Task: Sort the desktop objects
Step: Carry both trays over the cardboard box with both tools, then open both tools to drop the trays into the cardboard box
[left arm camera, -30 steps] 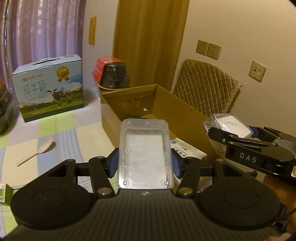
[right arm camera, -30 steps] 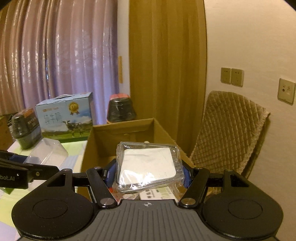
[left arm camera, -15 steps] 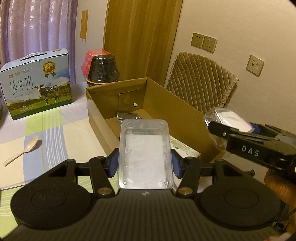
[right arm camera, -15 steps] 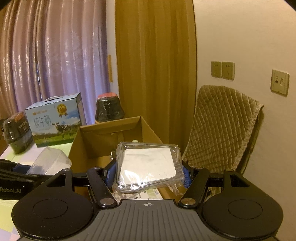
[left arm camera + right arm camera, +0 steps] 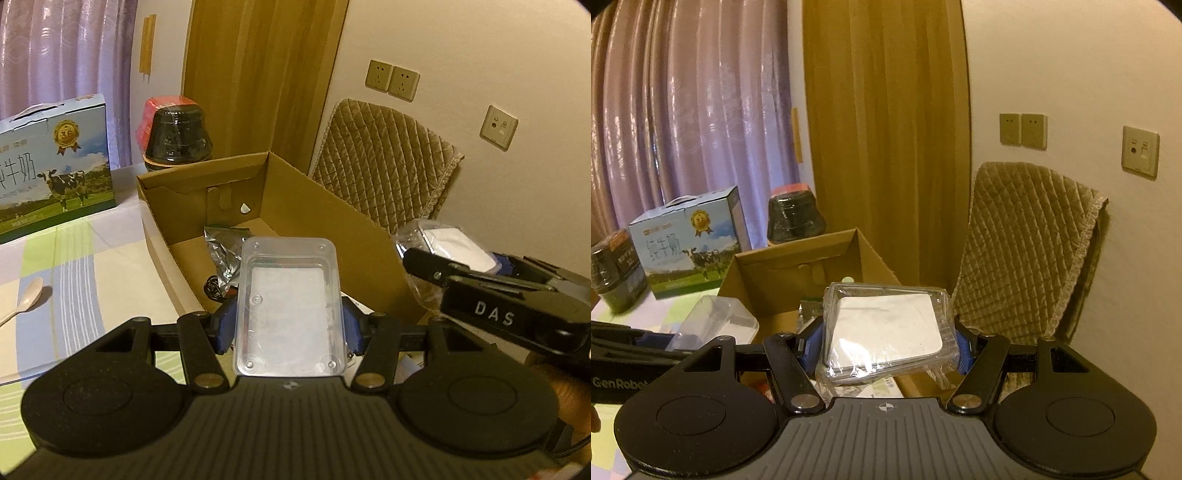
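My left gripper (image 5: 288, 325) is shut on a clear plastic box (image 5: 290, 302), held above the near end of an open cardboard box (image 5: 314, 206). Inside the cardboard box lie a silver foil packet (image 5: 221, 240) and a black cable (image 5: 212, 286). My right gripper (image 5: 886, 347) is shut on a plastic-wrapped white pack (image 5: 886, 328), near the cardboard box's (image 5: 798, 266) right wall. In the left wrist view the right gripper (image 5: 443, 258) with its white pack (image 5: 454, 243) sits at the right. In the right wrist view the clear plastic box (image 5: 716, 325) shows at lower left.
A milk carton box (image 5: 48, 166) and a dark jar with a red lid (image 5: 177, 136) stand at the back of the striped tablecloth (image 5: 74, 266). A pale spoon (image 5: 22, 302) lies at the left. A quilted chair (image 5: 384, 173) stands by the wall. Another dark jar (image 5: 617, 269) stands far left.
Both grippers have moved forward toward the cardboard box, each still holding its item. More of the box's inside now shows, including the foil packet and cable.
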Motion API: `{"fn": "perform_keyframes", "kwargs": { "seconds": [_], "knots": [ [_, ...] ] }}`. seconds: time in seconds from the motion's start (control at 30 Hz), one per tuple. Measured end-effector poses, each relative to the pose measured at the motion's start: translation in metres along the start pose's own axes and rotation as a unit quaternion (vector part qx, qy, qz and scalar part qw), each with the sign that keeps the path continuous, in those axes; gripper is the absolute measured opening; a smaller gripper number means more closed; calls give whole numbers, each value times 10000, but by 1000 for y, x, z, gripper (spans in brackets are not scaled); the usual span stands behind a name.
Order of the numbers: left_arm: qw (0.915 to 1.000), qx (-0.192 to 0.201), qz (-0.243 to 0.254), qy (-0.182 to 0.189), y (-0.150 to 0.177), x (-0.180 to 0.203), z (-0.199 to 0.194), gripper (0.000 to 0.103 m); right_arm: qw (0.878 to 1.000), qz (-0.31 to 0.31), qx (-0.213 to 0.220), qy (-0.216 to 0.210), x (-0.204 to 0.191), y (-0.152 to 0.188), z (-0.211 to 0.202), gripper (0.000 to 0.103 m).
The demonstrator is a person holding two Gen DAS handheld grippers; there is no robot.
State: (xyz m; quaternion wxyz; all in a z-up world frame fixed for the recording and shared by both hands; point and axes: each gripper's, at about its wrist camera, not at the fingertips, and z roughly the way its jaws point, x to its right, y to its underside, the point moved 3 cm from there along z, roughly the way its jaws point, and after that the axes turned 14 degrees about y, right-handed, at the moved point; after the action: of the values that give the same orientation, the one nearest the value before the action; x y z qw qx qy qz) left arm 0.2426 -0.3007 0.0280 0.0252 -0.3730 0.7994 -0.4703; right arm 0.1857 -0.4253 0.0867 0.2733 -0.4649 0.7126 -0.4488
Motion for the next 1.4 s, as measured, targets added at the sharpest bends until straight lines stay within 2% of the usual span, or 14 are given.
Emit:
{"fn": "perform_keyframes", "kwargs": {
  "seconds": [0.13, 0.2, 0.23, 0.3, 0.57, 0.8, 1.4],
  "knots": [
    [10000, 3, -22, 54, -3, 1, 7, 52, 10000, 48, -22, -21, 2, 0, 2, 64],
    [10000, 78, -25, 38, -6, 0, 9, 71, 9999, 84, -60, -55, 1, 1, 3, 64],
    [9999, 129, 20, -8, -7, 0, 9, 75, 9999, 94, -58, -71, 0, 0, 3, 64],
    [9997, 159, 124, -102, -9, 0, 6, 75, 9999, 81, -32, -85, -1, 0, 3, 64],
    [9995, 53, -17, -312, -3, -22, -6, 75, 9999, 113, -88, -94, -4, 0, 5, 64],
    [9989, -50, 49, -467, 4, -31, -16, 75, 9997, 10, -73, -226, -22, -1, 3, 64],
    [9980, -104, -39, -622, 15, -54, -45, 75, 9991, -28, 39, -429, -55, -5, 5, 64]
  ]
}}
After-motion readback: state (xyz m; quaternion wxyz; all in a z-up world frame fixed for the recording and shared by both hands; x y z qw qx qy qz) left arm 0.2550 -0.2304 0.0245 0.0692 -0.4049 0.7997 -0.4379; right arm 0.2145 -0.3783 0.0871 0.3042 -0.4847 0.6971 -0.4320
